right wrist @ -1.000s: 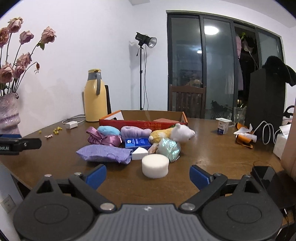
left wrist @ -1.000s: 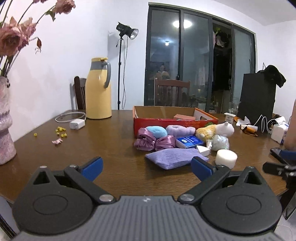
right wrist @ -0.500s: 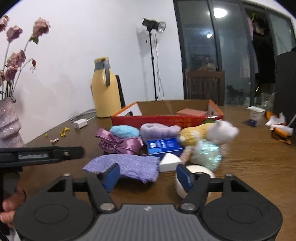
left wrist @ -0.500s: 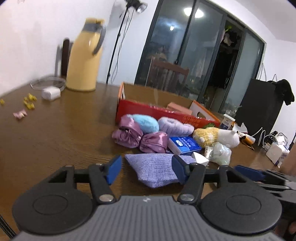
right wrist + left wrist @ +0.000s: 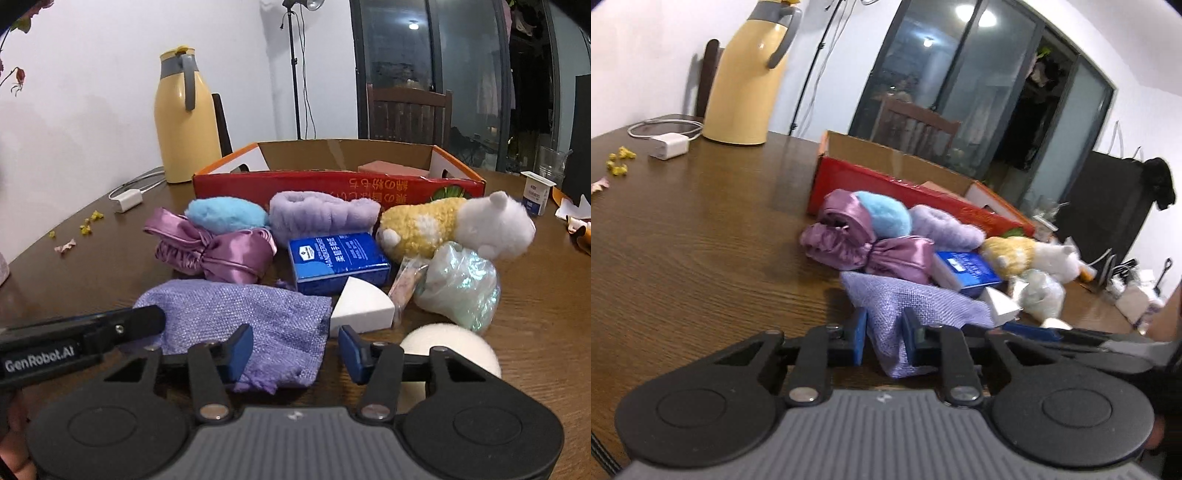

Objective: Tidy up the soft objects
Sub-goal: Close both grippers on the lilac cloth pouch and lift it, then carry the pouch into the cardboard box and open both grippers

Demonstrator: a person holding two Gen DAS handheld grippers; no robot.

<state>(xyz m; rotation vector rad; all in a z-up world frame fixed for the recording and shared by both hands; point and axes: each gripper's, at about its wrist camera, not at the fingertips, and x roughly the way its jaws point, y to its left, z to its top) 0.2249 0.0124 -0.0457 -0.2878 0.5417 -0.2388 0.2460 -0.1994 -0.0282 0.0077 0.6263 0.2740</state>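
A purple woven pouch [image 5: 916, 306] lies on the wooden table in front of a pile of soft things. My left gripper [image 5: 884, 336] is shut on the pouch's near corner. In the right wrist view the pouch [image 5: 251, 317] lies at the lower left, with the left gripper's finger on its left end. My right gripper [image 5: 295, 350] is open, its left pad over the pouch's right end and a white round sponge [image 5: 450, 347] beside its right finger. Behind lie a satin scrunchie [image 5: 210, 251], a blue fluffy ball [image 5: 225, 214], a lilac plush band [image 5: 321, 214], a yellow-white plush toy [image 5: 454, 225] and a red cardboard box [image 5: 332, 181].
A blue tissue pack [image 5: 336, 258], a white wedge sponge [image 5: 362, 306] and a shiny plastic bundle [image 5: 458, 288] lie in the pile. A yellow thermos [image 5: 184, 118] and a white charger [image 5: 127, 199] stand at the back left. A yogurt cup [image 5: 535, 192] is at the right.
Both grippers have moved forward and down to the pile. The left gripper has closed on the purple pouch's corner. The right gripper's fingers have narrowed but stay open.
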